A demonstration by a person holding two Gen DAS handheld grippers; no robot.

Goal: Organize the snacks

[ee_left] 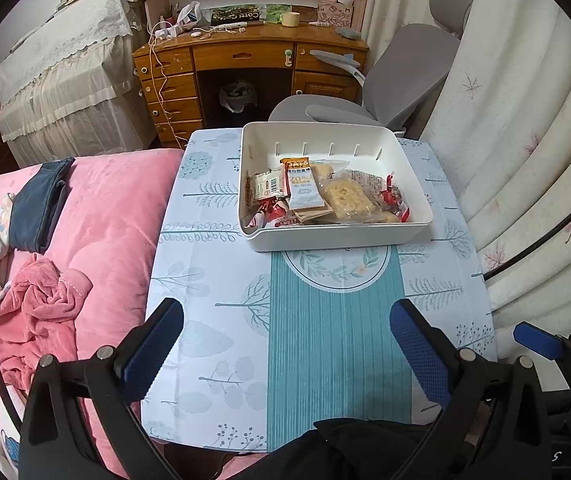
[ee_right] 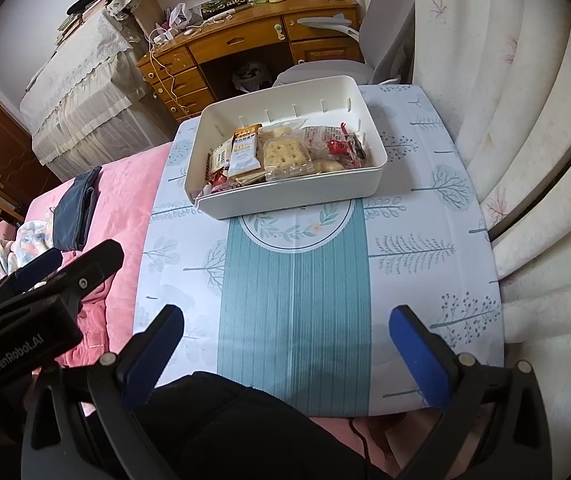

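1. Nearest to us, dark black fabric point(ee_right: 245, 432) bunches along the near edge of the table, between the two tools.
2. Left gripper point(ee_left: 285, 334), black frame with blue textured pads: its fingers are spread wide with nothing between them, hovering over the near part of the table.
3. Right gripper point(ee_right: 285, 334), same build: likewise spread wide and empty, above the near edge. In its own view we see the left tool's black body just beside it on the left.
4. Small table under a pale blue cloth printed with trees, with a teal striped centre band point(ee_left: 325, 340): bare over its near half.
5. White rectangular plastic bin with slotted inner walls point(ee_left: 337, 236): it sits at the far edge of the table, its near wall touching the round wreath motif.
6. Wrapped snacks, all inside the bin: an orange-and-white oat bar packet point(ee_left: 303, 186), clear-wrapped pale crackers point(ee_right: 287, 156), and red-wrapped sweets point(ee_right: 339, 146) toward the right wall.
7. Pink quilted bedspread point(ee_left: 105, 216), left of the table, carrying a folded navy cloth point(ee_left: 39, 204).
8. Wooden desk point(ee_left: 245, 52) and grey chair point(ee_left: 401, 76) stand beyond the table's far edge.
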